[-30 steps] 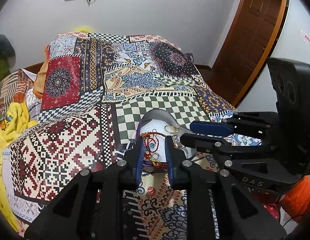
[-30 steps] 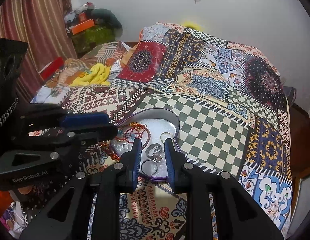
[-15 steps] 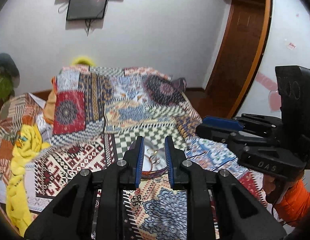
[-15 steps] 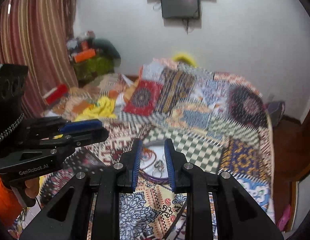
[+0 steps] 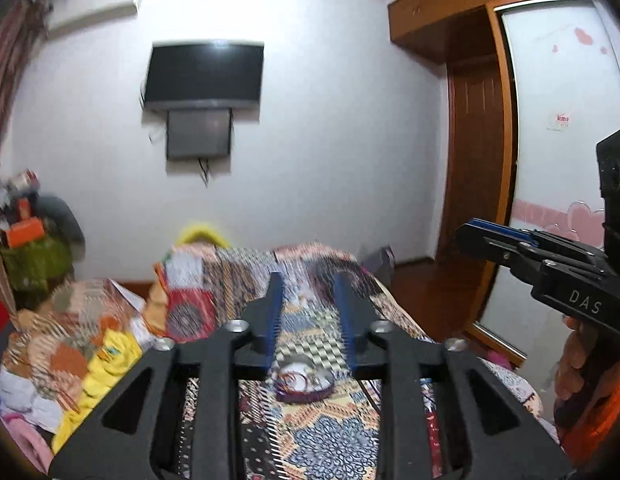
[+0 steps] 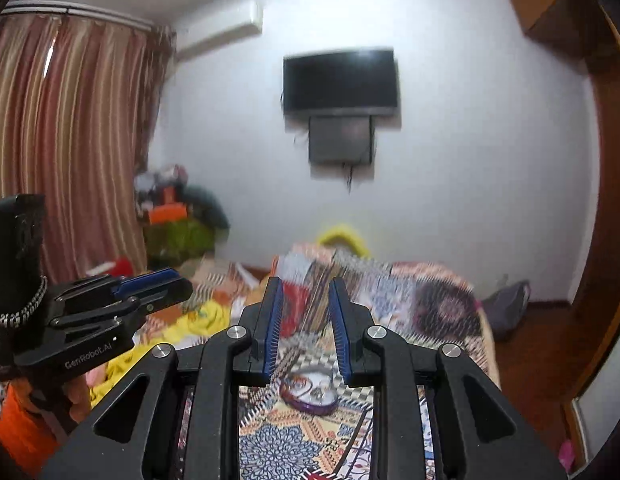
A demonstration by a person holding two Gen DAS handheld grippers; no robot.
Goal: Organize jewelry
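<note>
Both claws are held up and well clear of the bed (image 5: 318, 432), pointing nearly level across the room, so the jewelry sits low in each view, seen through the gap between the fingers; I judge this a withdrawn posture, with nothing being worked on at present. Left claw (image 5: 308, 316): jaws have just been opening and now stand moderately apart, with nothing between them. Right claw (image 6: 304, 320): jaws parted by a narrow gap, likewise empty; no pad presses on anything. Each claw shows in the other's view, side by side at similar height, with a hand (image 5: 574, 364) on the right one's grip. Tray (image 6: 310, 394): a shallow dish with a purple rim and pale lining, resting on the patterned quilt near the foot of the bed, apart from both claws. Inside it lie red beaded loops and a few metallic rings, gathered together; motion blur hides finer detail. No pieces are visible loose on the quilt around it, so sorting looks largely finished.
</note>
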